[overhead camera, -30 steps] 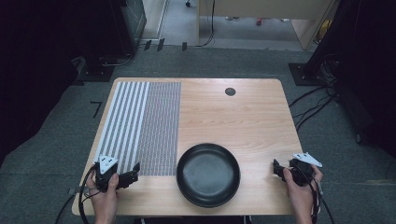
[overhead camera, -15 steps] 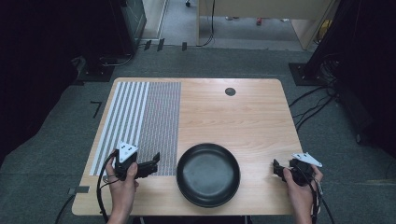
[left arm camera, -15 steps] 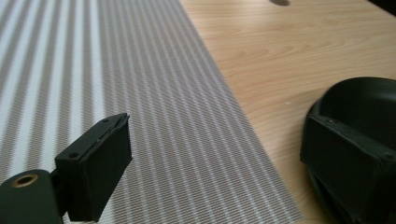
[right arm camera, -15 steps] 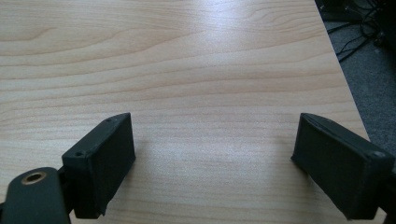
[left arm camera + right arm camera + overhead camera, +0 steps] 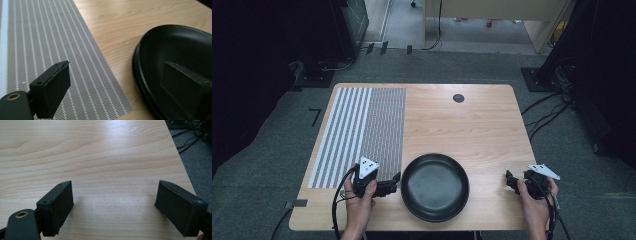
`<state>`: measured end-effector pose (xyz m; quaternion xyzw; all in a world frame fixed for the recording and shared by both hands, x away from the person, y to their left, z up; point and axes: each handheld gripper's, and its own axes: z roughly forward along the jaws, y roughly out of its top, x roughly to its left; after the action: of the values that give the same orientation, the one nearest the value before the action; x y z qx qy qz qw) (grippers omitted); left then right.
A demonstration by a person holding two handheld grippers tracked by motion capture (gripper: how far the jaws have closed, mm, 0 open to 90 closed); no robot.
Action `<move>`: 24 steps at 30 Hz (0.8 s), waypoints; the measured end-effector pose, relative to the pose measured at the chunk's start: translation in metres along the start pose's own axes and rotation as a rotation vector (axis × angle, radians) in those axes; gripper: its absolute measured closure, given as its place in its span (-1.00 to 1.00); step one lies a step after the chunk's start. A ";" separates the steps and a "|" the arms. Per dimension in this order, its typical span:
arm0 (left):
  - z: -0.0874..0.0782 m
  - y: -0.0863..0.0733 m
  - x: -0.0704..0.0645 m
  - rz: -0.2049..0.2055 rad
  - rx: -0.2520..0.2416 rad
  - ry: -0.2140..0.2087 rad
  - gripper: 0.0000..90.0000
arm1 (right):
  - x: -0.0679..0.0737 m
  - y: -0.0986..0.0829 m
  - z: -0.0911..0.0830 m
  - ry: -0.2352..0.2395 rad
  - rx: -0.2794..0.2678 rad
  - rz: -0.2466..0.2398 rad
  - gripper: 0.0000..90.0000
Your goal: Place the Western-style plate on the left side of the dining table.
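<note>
The black two-jaw left gripper (image 5: 395, 183), hand-held, points toward 3 o'clock, jaws spread wide. The black right gripper (image 5: 510, 181) points toward 9 o'clock, jaws likewise apart.

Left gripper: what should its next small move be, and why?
Probably ease the left gripper a little further toward the black pan so the open jaws straddle its near rim: one jaw already sits over the pan, the other over the striped mat.
</note>
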<state>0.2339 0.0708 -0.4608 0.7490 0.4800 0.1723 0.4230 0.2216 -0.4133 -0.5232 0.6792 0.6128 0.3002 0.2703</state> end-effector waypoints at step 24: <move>0.005 -0.005 -0.032 0.012 0.036 -0.077 -0.80 | 0.073 0.008 -0.045 0.138 -0.062 -0.010 -0.44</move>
<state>0.2185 0.0416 -0.4629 0.7655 0.4618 0.1371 0.4265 0.1987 -0.3412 -0.4818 0.6450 0.6239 0.3638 0.2498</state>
